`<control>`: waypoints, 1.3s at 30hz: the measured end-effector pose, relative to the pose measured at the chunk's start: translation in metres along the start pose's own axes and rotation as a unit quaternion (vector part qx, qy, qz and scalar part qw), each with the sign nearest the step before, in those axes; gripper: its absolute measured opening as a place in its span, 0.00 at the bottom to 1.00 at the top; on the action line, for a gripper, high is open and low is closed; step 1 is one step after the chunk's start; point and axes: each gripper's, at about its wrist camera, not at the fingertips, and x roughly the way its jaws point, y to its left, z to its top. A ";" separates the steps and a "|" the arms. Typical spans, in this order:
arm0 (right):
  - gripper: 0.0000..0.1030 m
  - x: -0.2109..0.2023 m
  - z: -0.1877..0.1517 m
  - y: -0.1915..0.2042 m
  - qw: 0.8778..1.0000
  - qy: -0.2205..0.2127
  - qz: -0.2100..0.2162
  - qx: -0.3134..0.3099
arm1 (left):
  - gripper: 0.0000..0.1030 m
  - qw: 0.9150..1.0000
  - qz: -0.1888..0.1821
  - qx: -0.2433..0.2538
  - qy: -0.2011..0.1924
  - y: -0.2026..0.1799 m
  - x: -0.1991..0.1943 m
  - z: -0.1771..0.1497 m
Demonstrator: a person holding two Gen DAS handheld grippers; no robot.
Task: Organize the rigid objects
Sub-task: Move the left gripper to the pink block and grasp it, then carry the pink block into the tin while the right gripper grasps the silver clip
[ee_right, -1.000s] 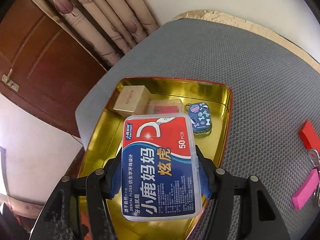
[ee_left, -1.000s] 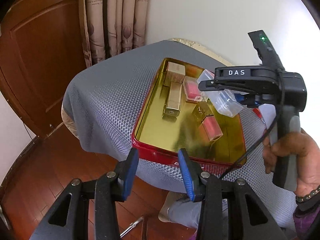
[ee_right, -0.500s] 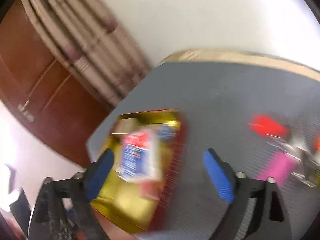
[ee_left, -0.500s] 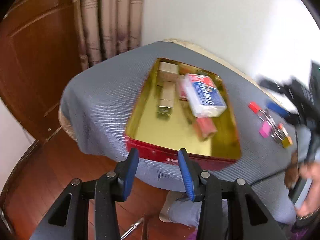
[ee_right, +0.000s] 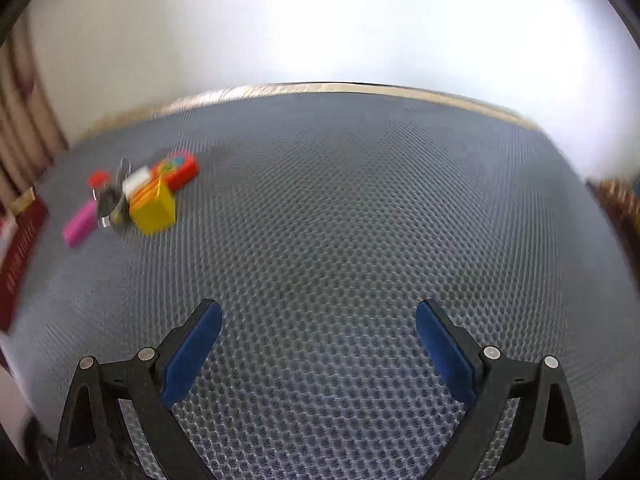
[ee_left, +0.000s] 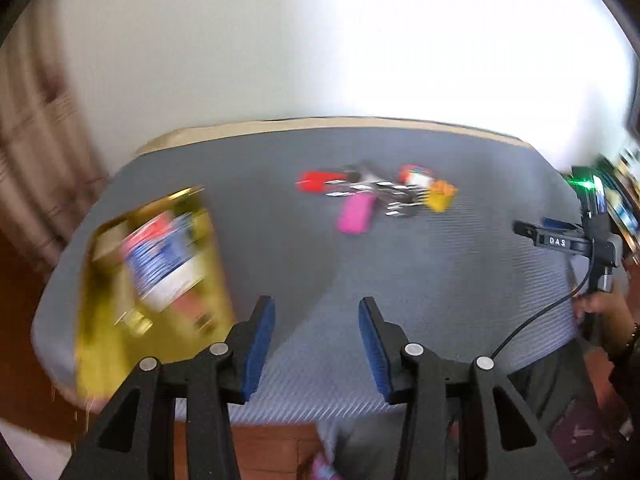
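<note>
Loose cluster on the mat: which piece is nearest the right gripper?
The yellow block. It sits at the cluster's near-right end, closest to the open right gripper; the pink piece and red pieces lie further left or behind.

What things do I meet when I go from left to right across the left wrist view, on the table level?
Gold tray with the floss box lying in it → red tag → pink tag → yellow tag → right gripper, held at the table's right edge.
</note>
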 end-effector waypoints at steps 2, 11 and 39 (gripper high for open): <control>0.98 0.002 0.002 -0.005 1.000 -0.004 0.010 0.015 | 0.43 1.000 -0.017 0.005 0.011 -0.008 0.023 0.022; 0.99 0.007 0.005 -0.006 0.998 0.012 0.066 0.000 | 0.43 0.996 -0.029 0.006 0.082 -0.023 0.130 0.086; 1.00 0.007 0.001 0.002 0.996 0.020 0.089 -0.014 | 0.29 0.990 -0.055 -0.071 0.108 -0.013 0.142 0.039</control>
